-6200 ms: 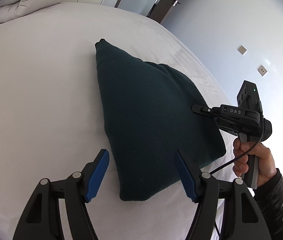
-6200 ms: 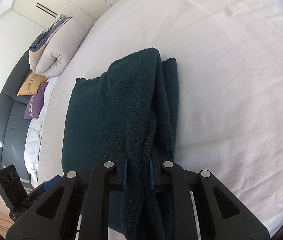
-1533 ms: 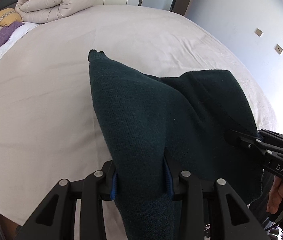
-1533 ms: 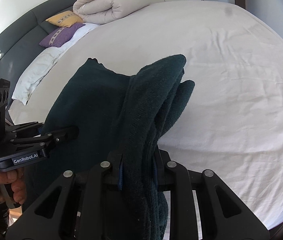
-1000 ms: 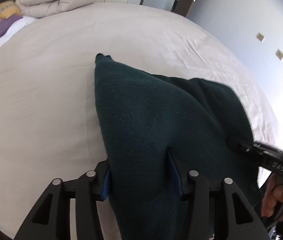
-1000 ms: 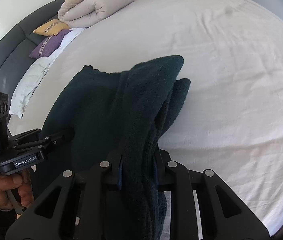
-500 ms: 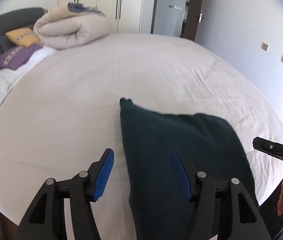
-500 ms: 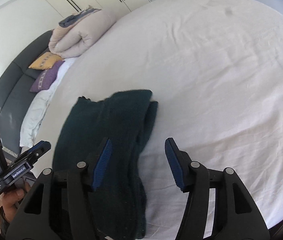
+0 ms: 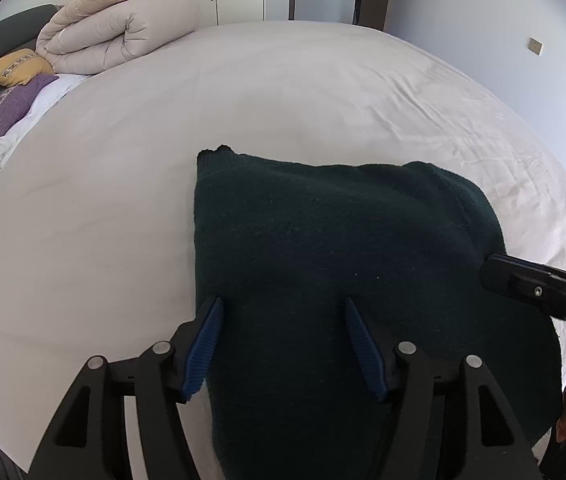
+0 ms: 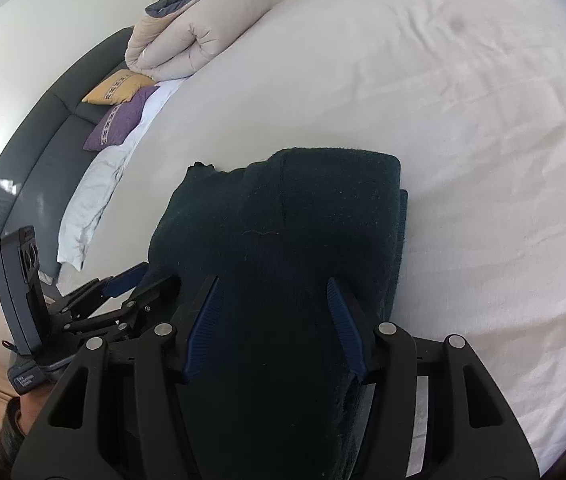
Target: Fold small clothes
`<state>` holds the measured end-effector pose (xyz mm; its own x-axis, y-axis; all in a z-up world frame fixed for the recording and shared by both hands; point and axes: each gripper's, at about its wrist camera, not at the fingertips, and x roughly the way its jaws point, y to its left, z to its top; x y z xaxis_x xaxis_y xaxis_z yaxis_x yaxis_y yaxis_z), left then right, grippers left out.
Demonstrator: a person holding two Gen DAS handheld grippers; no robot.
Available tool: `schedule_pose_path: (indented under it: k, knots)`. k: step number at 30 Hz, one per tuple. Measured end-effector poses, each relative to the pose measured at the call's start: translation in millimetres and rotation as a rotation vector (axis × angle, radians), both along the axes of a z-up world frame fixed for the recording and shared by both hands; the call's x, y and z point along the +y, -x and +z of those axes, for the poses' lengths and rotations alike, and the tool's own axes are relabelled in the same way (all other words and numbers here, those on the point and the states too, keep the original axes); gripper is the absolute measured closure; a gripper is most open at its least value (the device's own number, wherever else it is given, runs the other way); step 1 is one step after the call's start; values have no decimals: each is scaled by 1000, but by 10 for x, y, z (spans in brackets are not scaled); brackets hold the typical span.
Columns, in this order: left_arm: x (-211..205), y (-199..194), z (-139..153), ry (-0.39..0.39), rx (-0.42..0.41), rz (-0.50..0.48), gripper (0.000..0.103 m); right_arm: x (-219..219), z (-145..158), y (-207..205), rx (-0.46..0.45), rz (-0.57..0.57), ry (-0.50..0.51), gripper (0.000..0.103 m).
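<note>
Dark green knitted garment (image 9: 343, 248), folded into a thick pad, lies on the white bed sheet (image 9: 123, 168). Left gripper (image 9: 283, 334) and right gripper (image 10: 273, 314) both hang over its near edge, blue-padded fingers spread wide, pinching nothing. A rolled beige duvet (image 9: 119, 36) sits at 11 o'clock.
</note>
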<state>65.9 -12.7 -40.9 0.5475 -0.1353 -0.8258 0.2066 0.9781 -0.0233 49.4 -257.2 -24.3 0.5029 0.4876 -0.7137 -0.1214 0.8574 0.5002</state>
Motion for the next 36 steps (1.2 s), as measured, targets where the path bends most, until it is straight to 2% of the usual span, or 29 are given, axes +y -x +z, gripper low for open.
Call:
schedule_pose_path:
  k: [3, 7, 9, 11, 13, 14, 16, 17, 19, 21, 24, 26, 29, 32, 36]
  knots:
    - [55, -22, -25, 34, 0, 22, 29, 153, 7, 29, -57, 39, 86, 49]
    - [176, 56, 94, 103, -4, 52, 30, 84, 177, 183, -61, -10, 55, 49]
    - [232, 183, 199, 131, -34, 69, 30, -67, 414, 445, -122, -42, 68, 49]
    - [281, 402, 400, 157, -130, 76, 29, -112, 651, 638, -211, -69, 139, 49]
    - [308, 628, 637, 144, -248, 99, 12, -165, 906, 856, -297, -95, 188, 46]
    - [312, 759, 783, 127, -324, 119, 0, -165, 1050, 982, -361, -119, 222, 43]
    - [294, 1067, 1115, 80, -509, 155, 0, -150, 1302, 1208, -479, -164, 268, 25]
    - [275, 1180, 1262, 60, -571, 162, 0, -134, 1421, 1323, -544, -186, 279, 21]
    - [254, 1331, 1497, 47, -648, 164, 0, -96, 1676, 1596, -715, -215, 262, 2]
    - [224, 1492, 1721, 48, -724, 138, 0, -28, 1908, 1903, -894, -261, 286, 0]
    - [240, 1673, 1898, 54, -801, 157, 0, 135, 2181, 2138, -1022, -264, 390, 0]
    - [236, 1676, 1966, 49, -777, 170, 0, 211, 2335, 2210, -1021, -241, 438, 0]
    - [216, 1670, 1962, -3, -725, 155, 0, 231, 2443, 2248, -951, -245, 444, 0]
    - [236, 1655, 1857, -43, -674, 155, 0, 235, 2425, 2259, -871, -235, 441, 0]
    - [283, 1407, 1519, -59, -466, 180, 0, 304, 2139, 2182, -725, -185, 439, 0]
